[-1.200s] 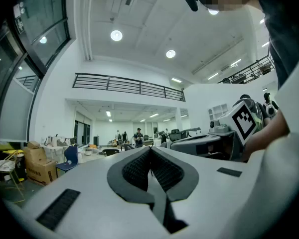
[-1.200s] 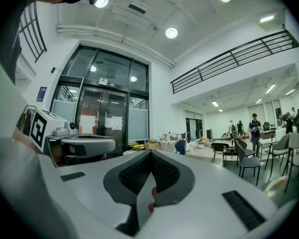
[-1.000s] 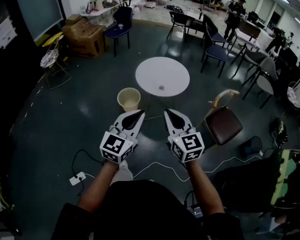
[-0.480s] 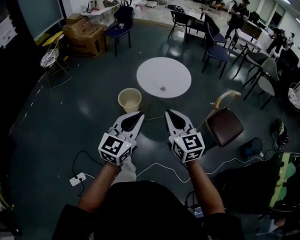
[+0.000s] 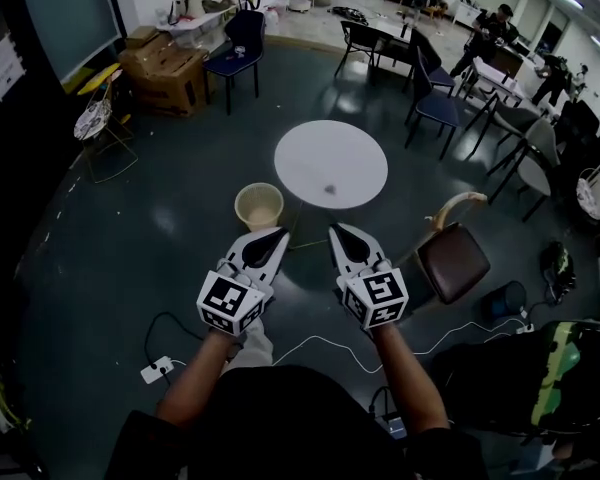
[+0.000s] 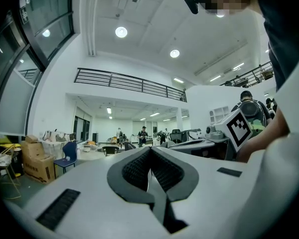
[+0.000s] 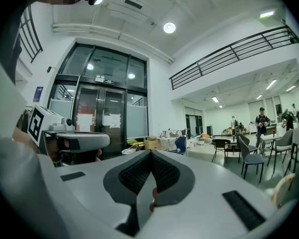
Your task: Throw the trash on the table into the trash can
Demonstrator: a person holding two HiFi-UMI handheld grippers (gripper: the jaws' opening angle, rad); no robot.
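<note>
A round white table [image 5: 330, 158] stands ahead in the head view, with one small dark bit of trash [image 5: 329, 189] near its front edge. To the table's left, on the floor, is a beige trash can [image 5: 259, 206]. My left gripper [image 5: 281, 234] and right gripper [image 5: 334, 229] are held side by side in front of me, short of the table and the can. Both are shut and hold nothing. The left gripper view shows its fingertips [image 6: 149, 149] pressed together in mid-air. In the right gripper view the fingertips [image 7: 150, 153] also meet.
A brown-seated chair [image 5: 452, 256] stands just right of my right gripper. A power strip [image 5: 156, 369] and a white cable [image 5: 320, 343] lie on the floor near my feet. Cardboard boxes [image 5: 165, 68] and a blue chair [image 5: 238, 53] are far left; more chairs [image 5: 435, 103] and people stand beyond.
The table and the trash can have slid slightly down and to the right in the head view. Both grippers stay shut, in much the same place.
</note>
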